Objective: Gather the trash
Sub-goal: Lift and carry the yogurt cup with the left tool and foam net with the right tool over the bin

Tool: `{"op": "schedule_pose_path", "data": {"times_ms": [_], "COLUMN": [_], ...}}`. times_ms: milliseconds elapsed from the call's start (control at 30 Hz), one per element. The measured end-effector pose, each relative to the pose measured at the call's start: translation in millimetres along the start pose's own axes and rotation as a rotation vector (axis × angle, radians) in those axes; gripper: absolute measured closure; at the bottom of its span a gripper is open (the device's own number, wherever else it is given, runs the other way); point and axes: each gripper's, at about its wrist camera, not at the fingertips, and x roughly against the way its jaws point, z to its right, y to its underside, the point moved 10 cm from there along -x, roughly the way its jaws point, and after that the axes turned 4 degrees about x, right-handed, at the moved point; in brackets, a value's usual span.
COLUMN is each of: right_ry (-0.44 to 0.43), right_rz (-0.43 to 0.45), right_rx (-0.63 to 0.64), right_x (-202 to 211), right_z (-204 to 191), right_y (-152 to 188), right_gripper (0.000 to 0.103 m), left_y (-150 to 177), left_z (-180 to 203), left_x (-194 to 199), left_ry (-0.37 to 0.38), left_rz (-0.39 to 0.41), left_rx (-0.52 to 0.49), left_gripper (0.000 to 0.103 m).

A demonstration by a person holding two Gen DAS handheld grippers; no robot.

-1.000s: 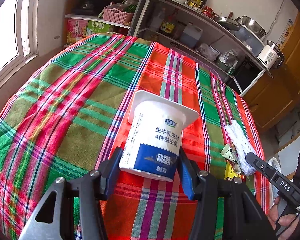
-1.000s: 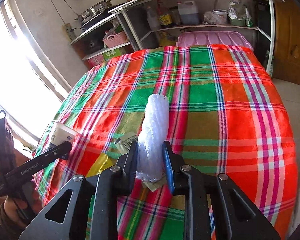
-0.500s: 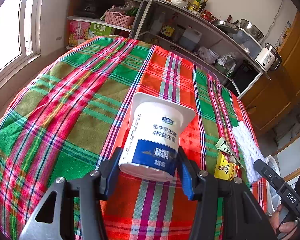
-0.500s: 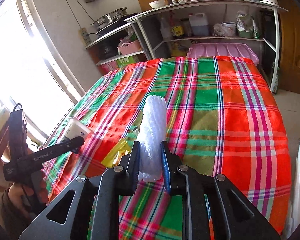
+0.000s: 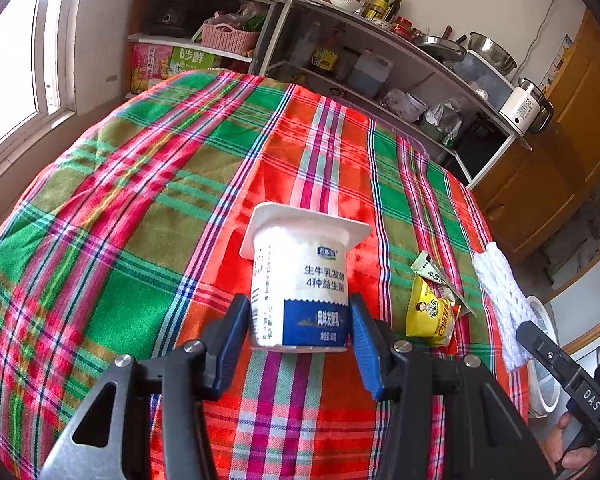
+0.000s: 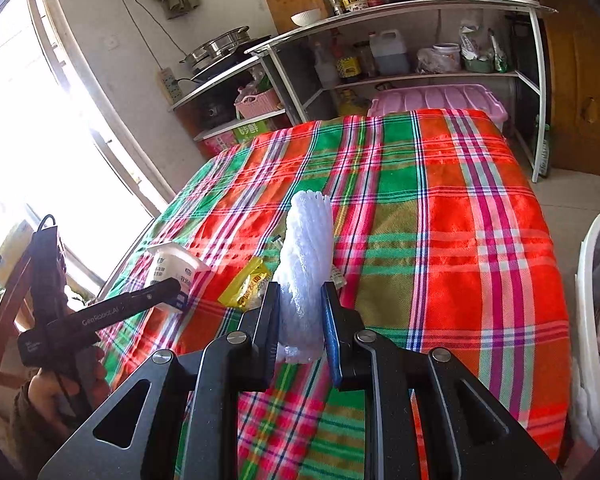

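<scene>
Leftmost, the left tongs stand partly open and grip a white yogurt cup by its base — blue pads pressed to both sides, the cup's wide rim pointing away over the plaid tabletop; the jaws have just closed a little further on it. Just right of these tongs, a yellow snack wrapper lies on the cloth, touching a pale green wrapper beyond it. Further right, the right tongs are pinched nearly closed on a white foam net sleeve, which sticks up and forward between the fingers — a white bin stands to their right.
</scene>
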Motion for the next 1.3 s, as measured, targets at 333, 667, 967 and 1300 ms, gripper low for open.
{"op": "schedule_pose_path", "data": {"times_ms": [333, 667, 967, 1300], "right_ry": [0.002, 0.001, 0.035, 0.108], "right_rz": [0.004, 0.040, 0.098, 0.154], "right_rx": [-0.011, -0.042, -0.103, -0.164], "right_x": [9, 22, 60, 111], "right_z": [6, 21, 65, 122], "right_y": [6, 3, 0, 4], "right_gripper": [0.082, 0.082, 0.082, 0.082], "left_y": [-11, -5, 12, 38], "left_z": [-4, 30, 113, 205], "left_x": [-11, 6, 26, 29], "left_ry": [-0.078, -0.033, 0.066, 0.171], "left_rz": [0.033, 0.041, 0.046, 0.019], "left_rx": [-0.002, -0.051, -0.170, -0.282], "left_gripper": [0.052, 0.053, 0.053, 0.053]}}
